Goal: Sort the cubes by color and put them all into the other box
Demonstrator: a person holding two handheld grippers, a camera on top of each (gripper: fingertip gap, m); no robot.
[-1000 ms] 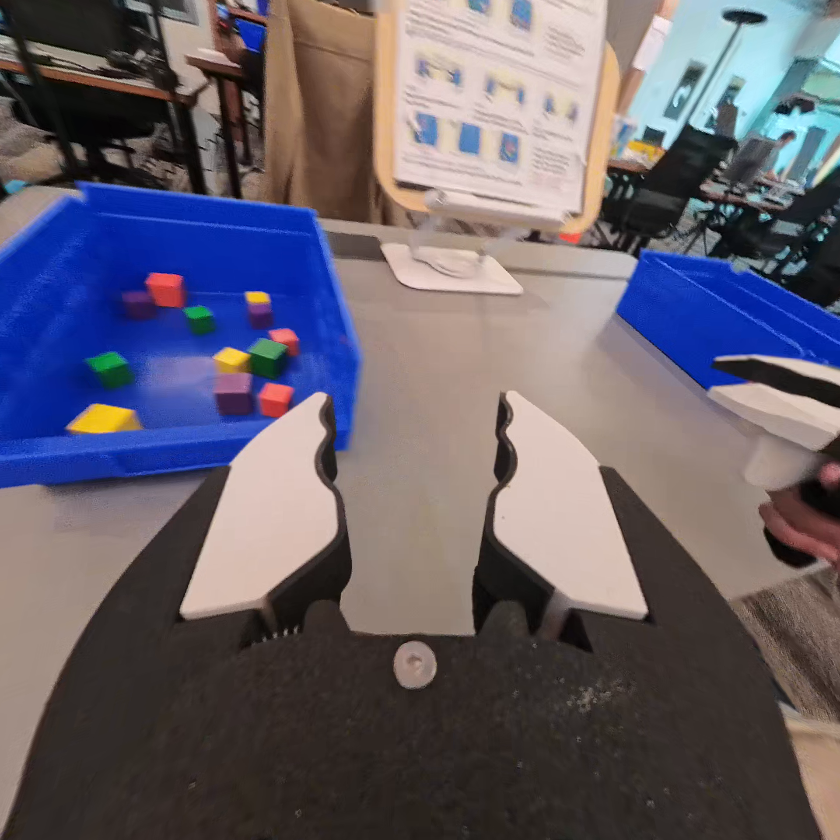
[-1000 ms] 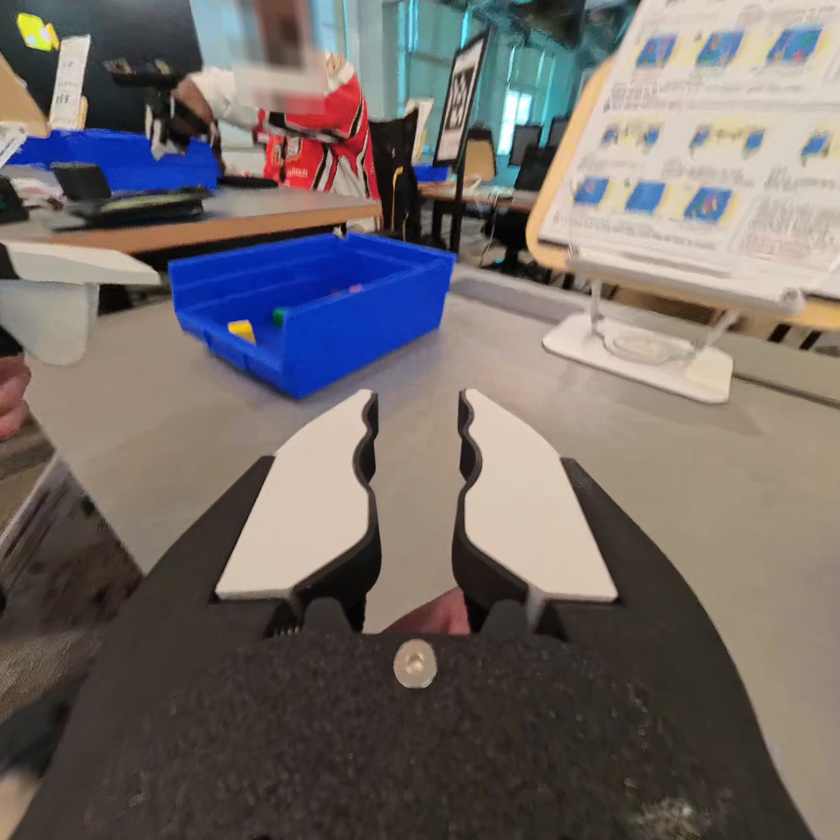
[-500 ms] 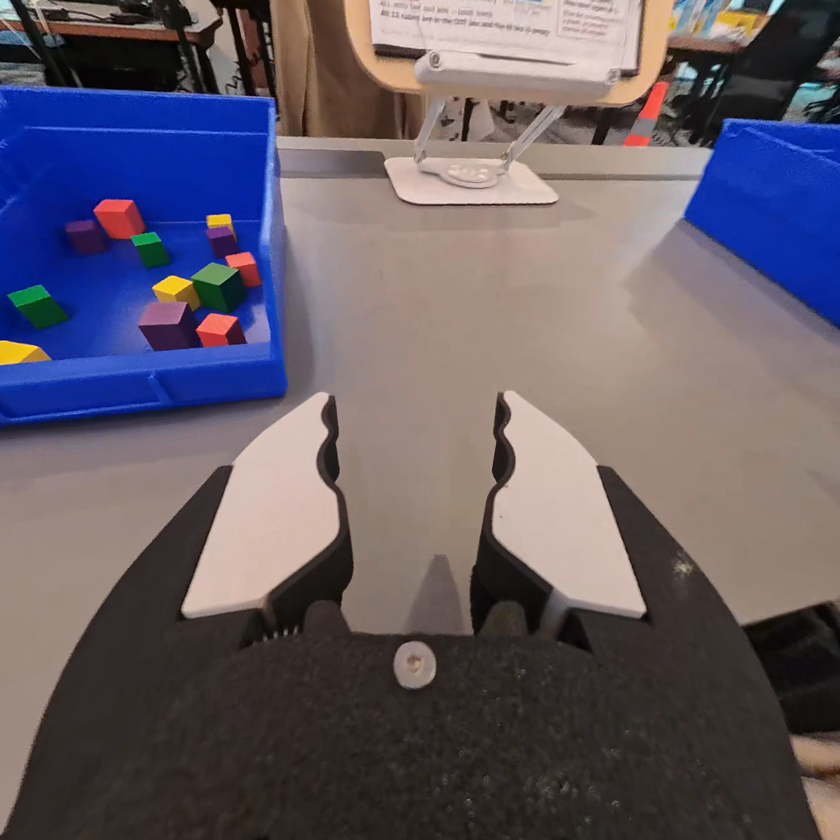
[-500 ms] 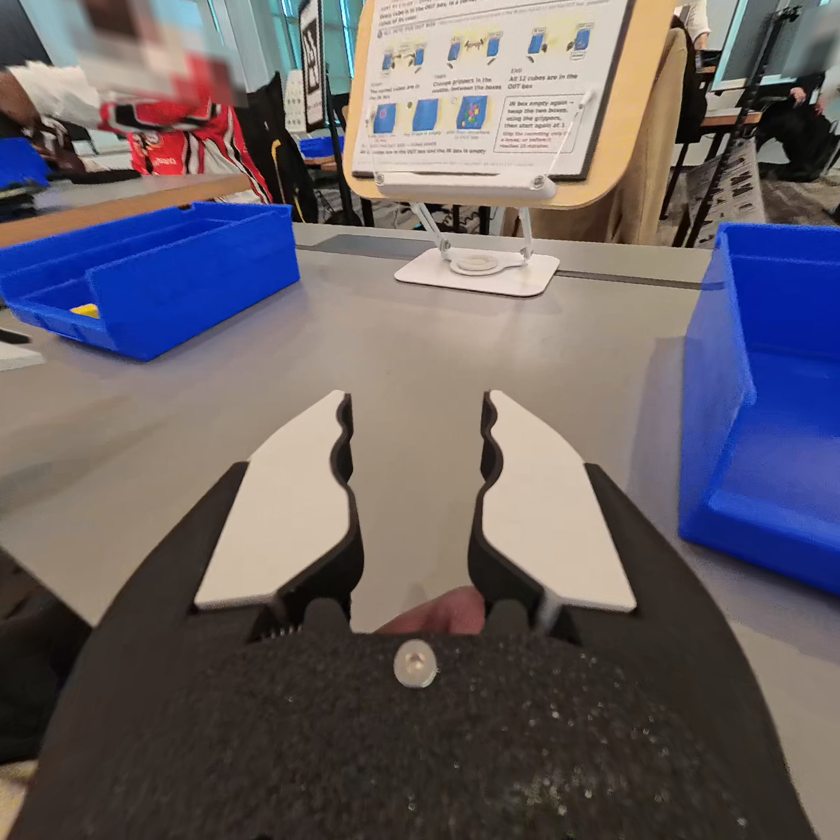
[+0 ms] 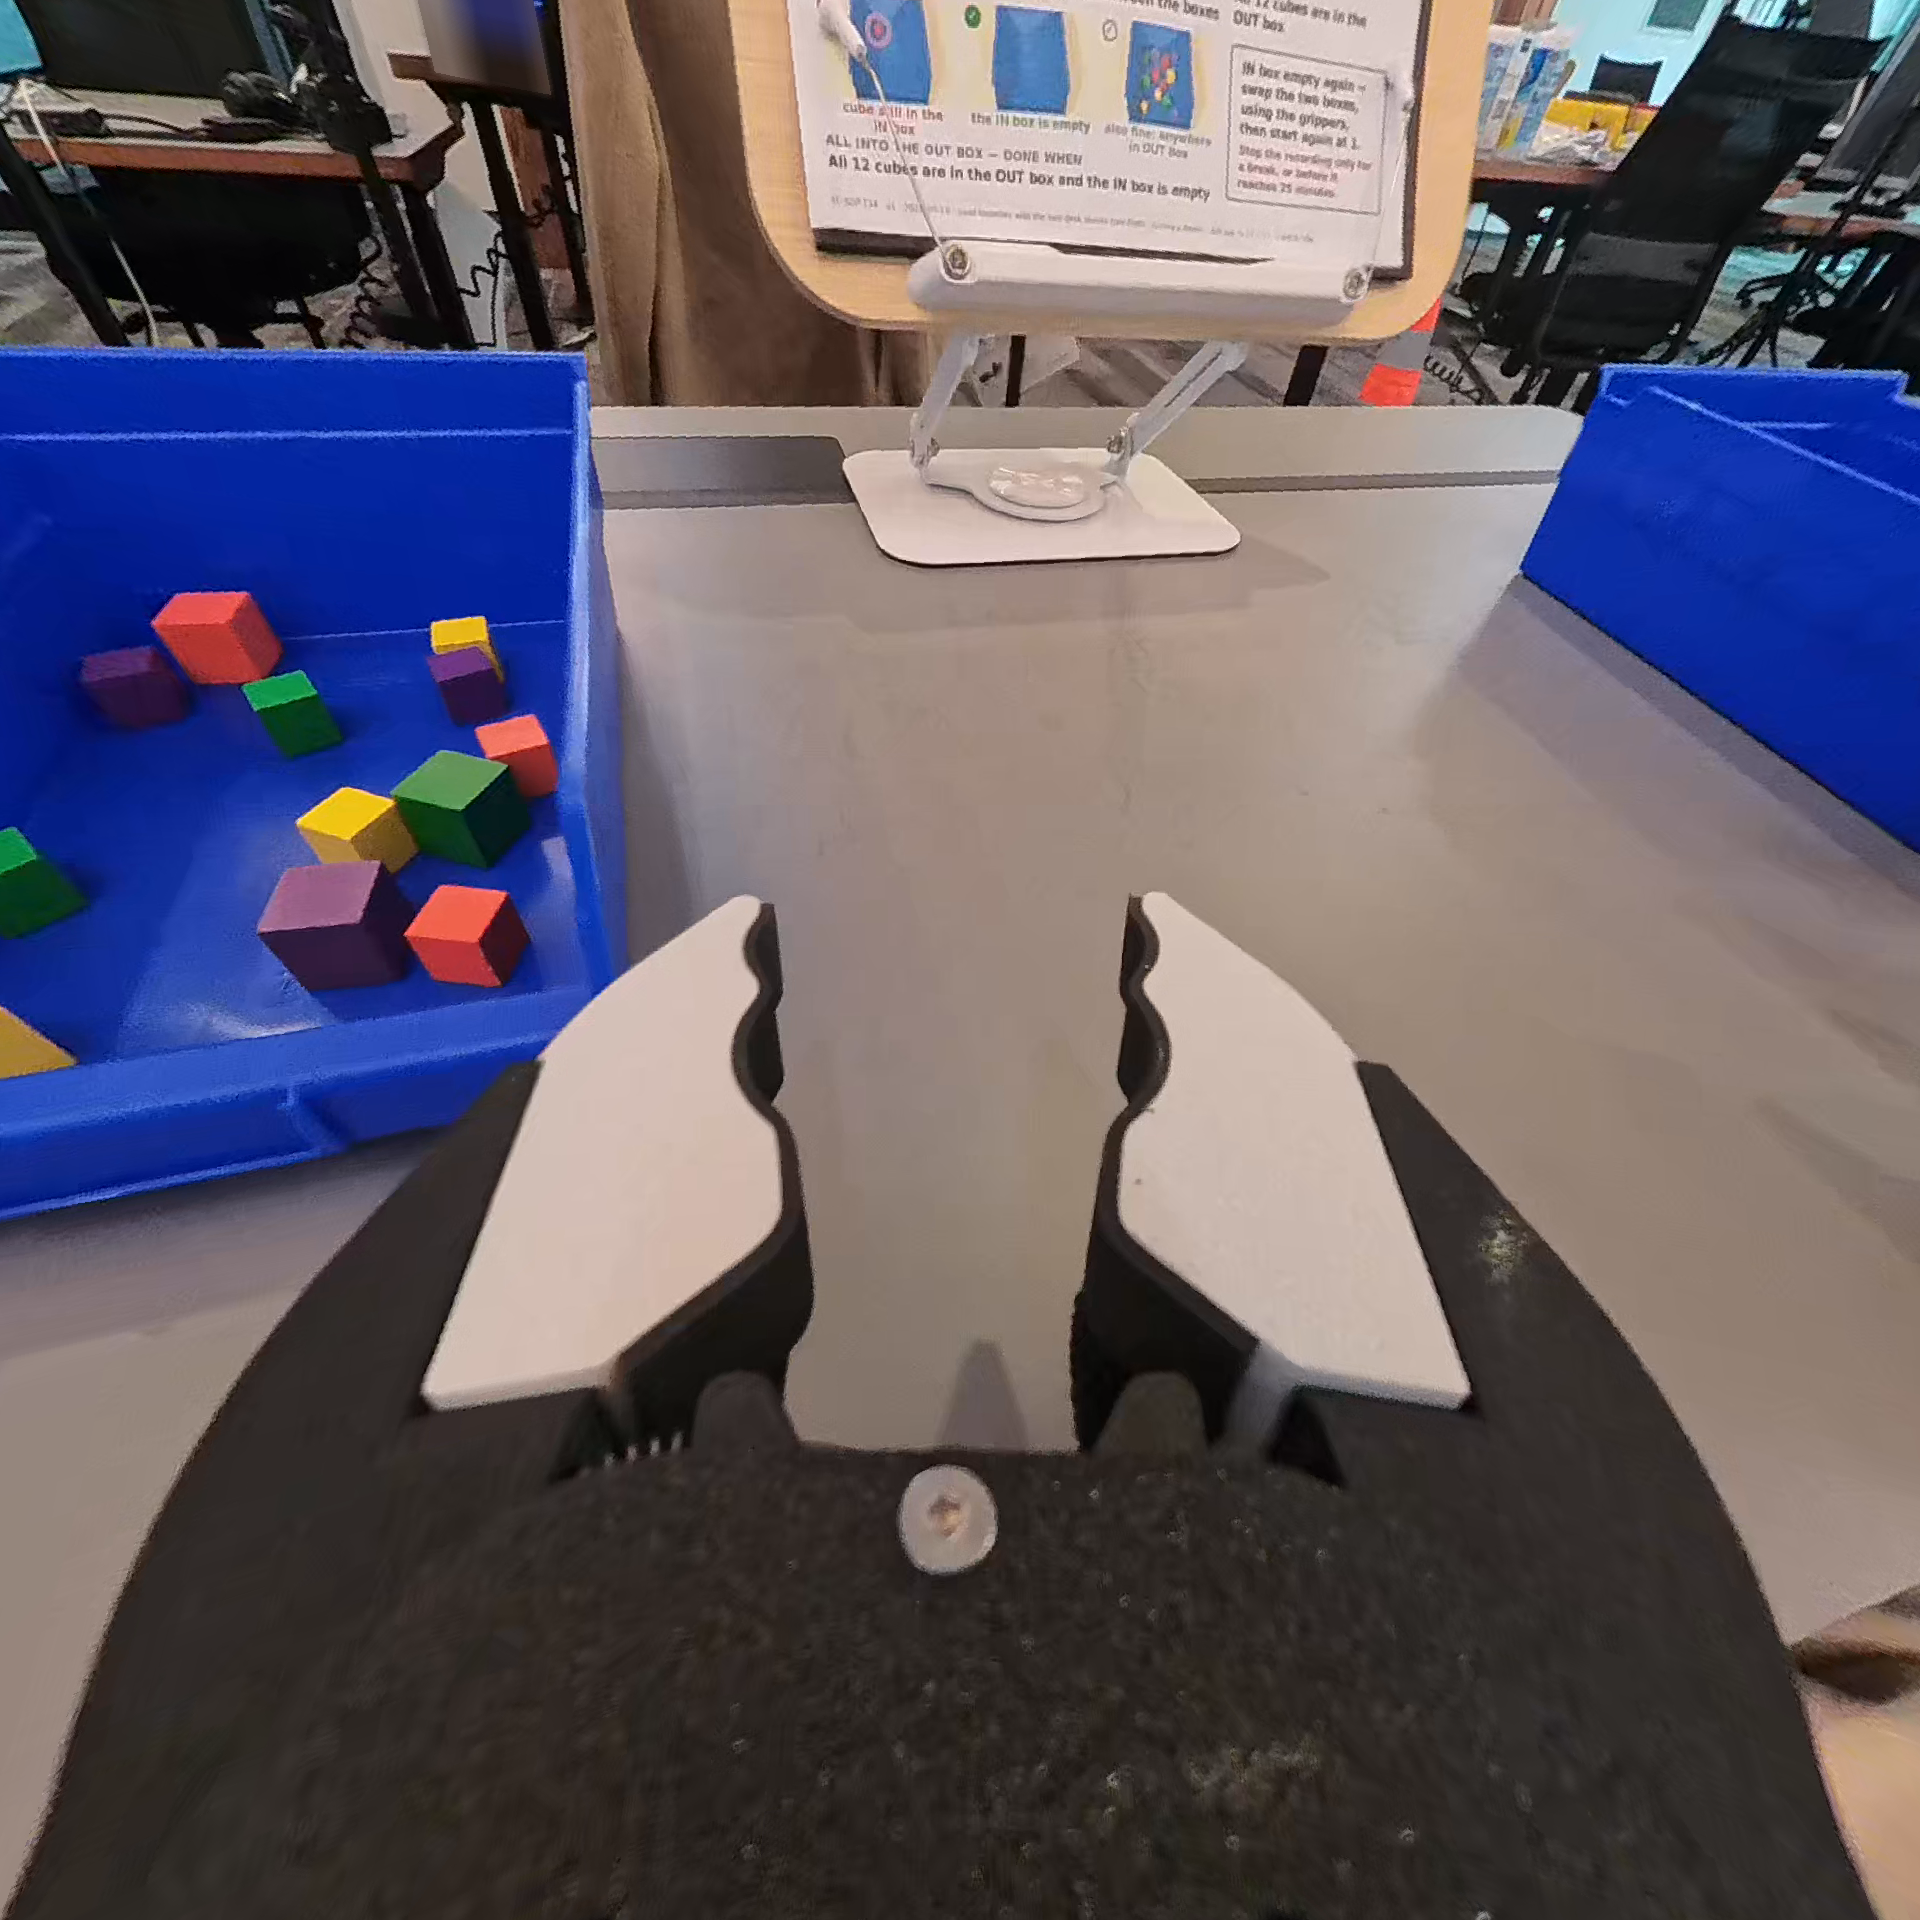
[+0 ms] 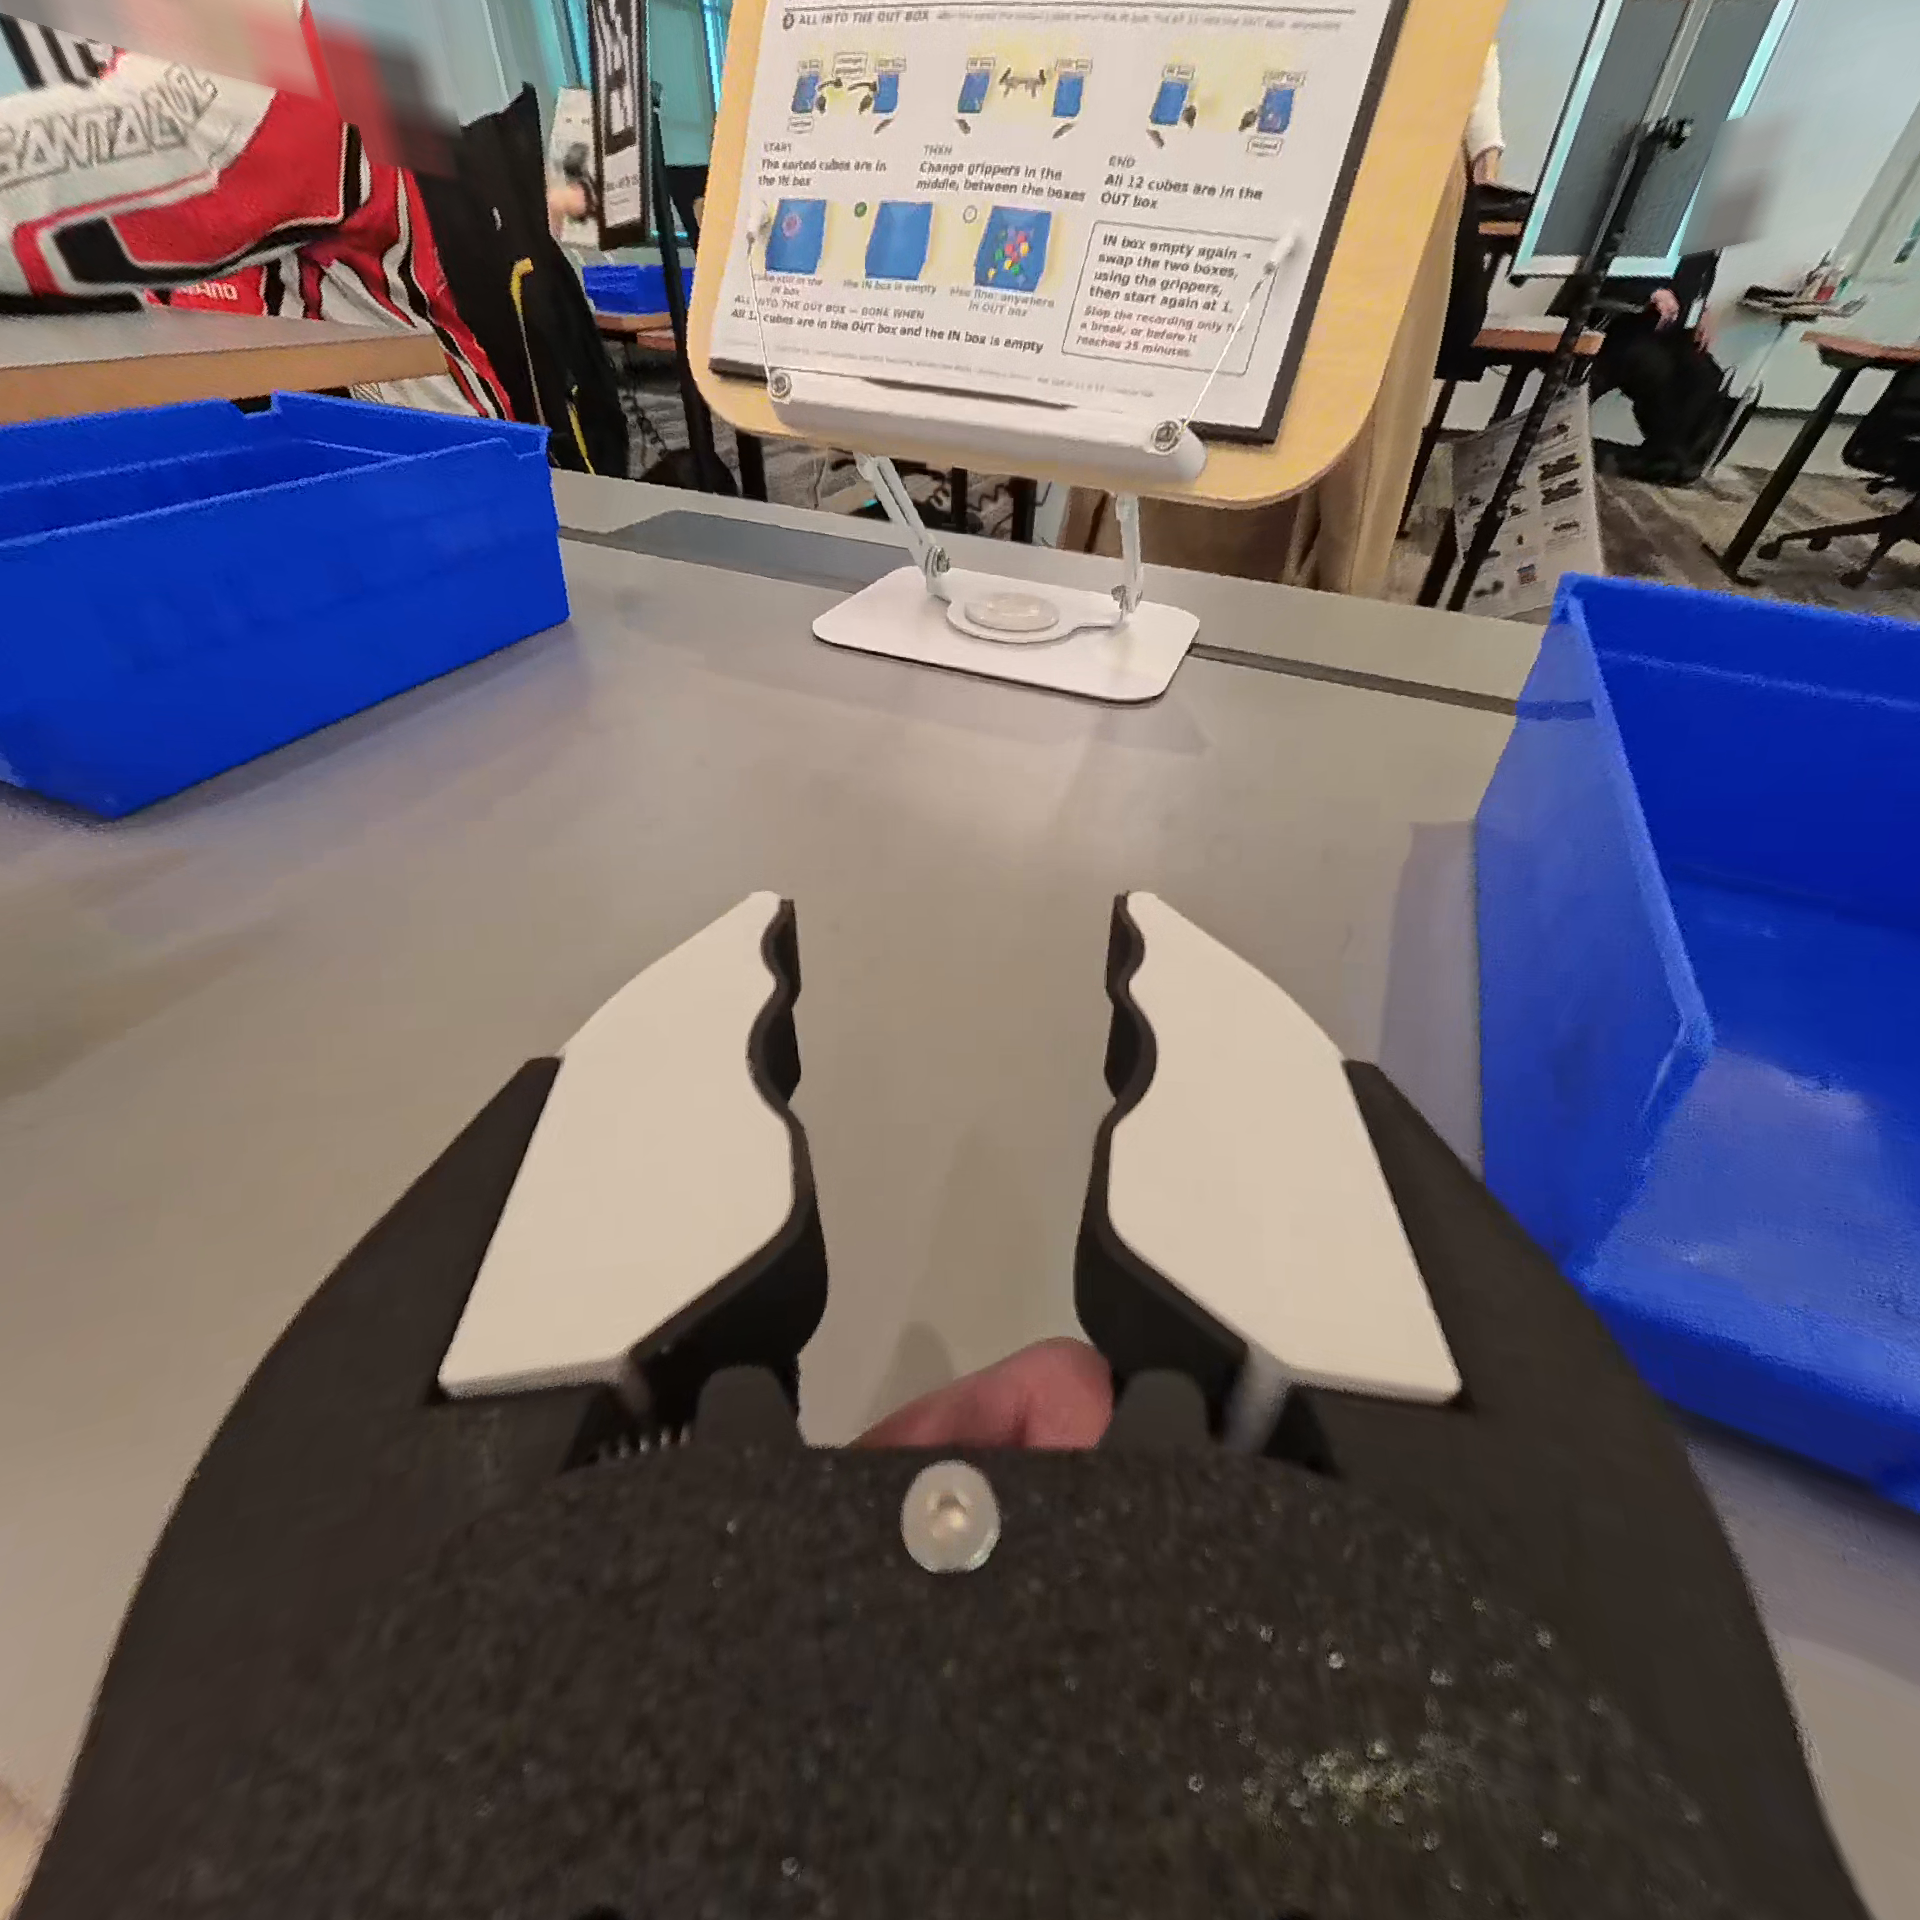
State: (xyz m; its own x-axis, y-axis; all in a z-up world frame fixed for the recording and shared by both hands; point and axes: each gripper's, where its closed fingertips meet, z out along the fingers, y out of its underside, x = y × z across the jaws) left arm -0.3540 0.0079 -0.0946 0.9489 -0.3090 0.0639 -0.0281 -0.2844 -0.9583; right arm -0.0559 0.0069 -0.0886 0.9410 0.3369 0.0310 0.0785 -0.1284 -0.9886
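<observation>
A blue box (image 5: 312,1101) at the left of the grey table holds several loose cubes: red (image 5: 465,933), purple (image 5: 330,923), yellow (image 5: 355,827) and green (image 5: 459,804) among them. A second blue box (image 6: 1704,1049) stands at the right; the part of its inside that shows is bare. It also shows in the left wrist view (image 5: 1745,582). My left gripper (image 5: 948,914) is open and empty over the table, just right of the cube box. My right gripper (image 6: 951,914) is open and empty, left of the second box. The cube box shows in the right wrist view (image 6: 270,592), its cubes hidden.
A white stand (image 5: 1039,509) with an instruction sheet on a wooden board (image 6: 1039,208) sits at the table's far edge, between the boxes. Grey table (image 5: 1039,748) lies between the boxes. Desks, chairs and a person in a red and white top (image 6: 208,187) are beyond.
Both views have swung towards the stand. The left gripper moved closer to the cube box. The right gripper turned right, opened wider, and the second box came into its view.
</observation>
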